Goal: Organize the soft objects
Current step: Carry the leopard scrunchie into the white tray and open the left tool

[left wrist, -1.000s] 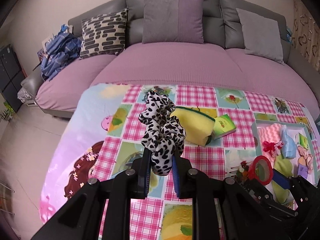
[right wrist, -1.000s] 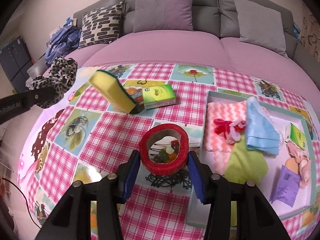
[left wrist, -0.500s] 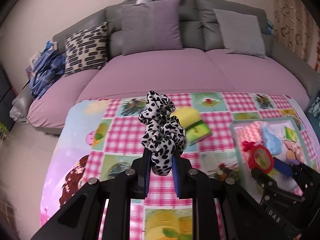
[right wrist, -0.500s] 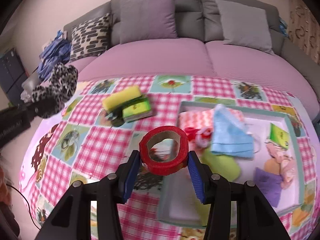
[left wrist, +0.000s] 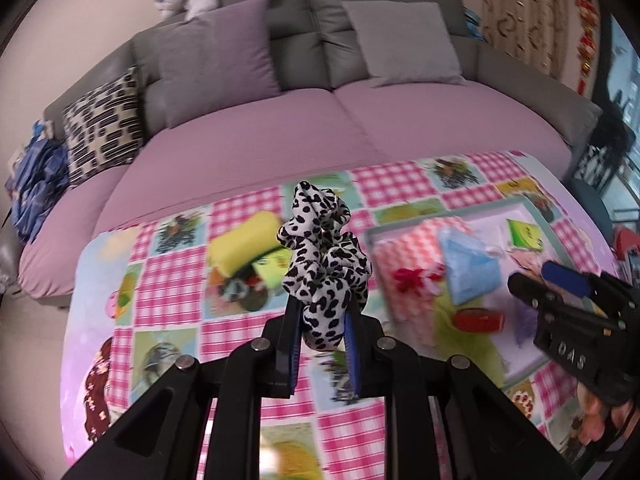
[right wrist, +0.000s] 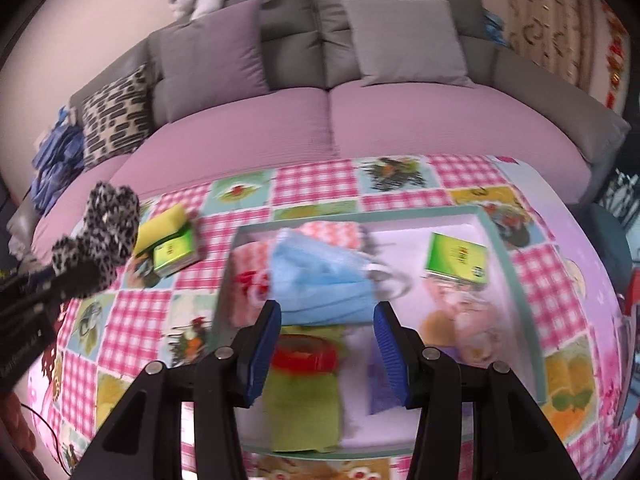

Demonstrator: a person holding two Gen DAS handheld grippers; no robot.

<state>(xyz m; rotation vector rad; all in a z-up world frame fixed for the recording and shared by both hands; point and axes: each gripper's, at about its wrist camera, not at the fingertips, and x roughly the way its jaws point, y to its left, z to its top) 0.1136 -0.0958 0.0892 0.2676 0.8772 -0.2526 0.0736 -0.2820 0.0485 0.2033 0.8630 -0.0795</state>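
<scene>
My left gripper [left wrist: 322,326] is shut on a black-and-white spotted scrunchie [left wrist: 324,256] and holds it above the checked tablecloth. The scrunchie also shows at the left of the right wrist view [right wrist: 100,232]. My right gripper [right wrist: 326,332] is open and empty above the teal-rimmed tray [right wrist: 496,240]. A red tape ring [right wrist: 306,354] lies in the tray on a green cloth [right wrist: 304,412], just below my right fingers. The ring also shows in the left wrist view [left wrist: 478,320]. A blue face mask [right wrist: 324,280] lies in the tray.
The tray also holds a pink zigzag cloth [left wrist: 400,248], a green tissue pack [right wrist: 456,256] and a purple cloth [right wrist: 378,384]. A yellow sponge [left wrist: 244,250] and another green pack [right wrist: 176,250] lie on the cloth left of the tray. A sofa [left wrist: 320,128] stands behind.
My right gripper has opened and let go of the red tape ring, which now lies in the tray. Both grippers have moved right; the left still holds the scrunchie.
</scene>
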